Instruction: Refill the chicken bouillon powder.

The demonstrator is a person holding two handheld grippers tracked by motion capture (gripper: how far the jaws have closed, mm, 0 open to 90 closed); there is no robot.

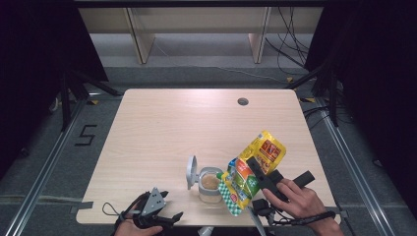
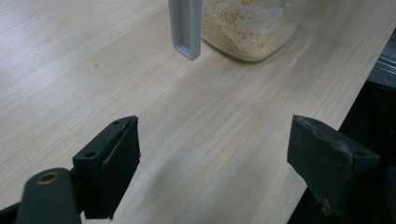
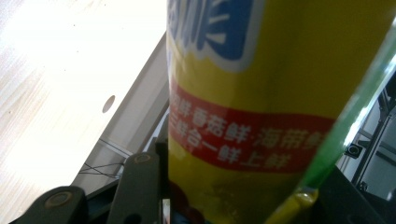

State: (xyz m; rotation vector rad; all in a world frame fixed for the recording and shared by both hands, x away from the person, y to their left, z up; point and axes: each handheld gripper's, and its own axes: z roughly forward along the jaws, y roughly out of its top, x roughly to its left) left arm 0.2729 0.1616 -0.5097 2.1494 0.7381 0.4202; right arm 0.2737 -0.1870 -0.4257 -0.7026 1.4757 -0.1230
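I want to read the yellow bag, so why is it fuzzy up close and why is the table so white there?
In the right gripper view the yellow bag sits very near the lens, so its print blurs, and glare washes the table pale. The high view shows the bag sharper but small, with dark surroundings. In the left gripper view the jar is slightly soft.

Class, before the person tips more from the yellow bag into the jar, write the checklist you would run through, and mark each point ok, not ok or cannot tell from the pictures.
1. Lid swung open, off the jar's mouth: ok.
2. Jar upright on the table: ok.
3. Right gripper clamped on the yellow bag: ok, the bag sits between its jaws in the right gripper view.
4. Bag's lower end over the jar's mouth: cannot tell; it looks beside the rim.
5. Left gripper steadying the jar: not ok, it is open and apart from it.
6. Room left in the jar: ok, partly filled with crumbs.
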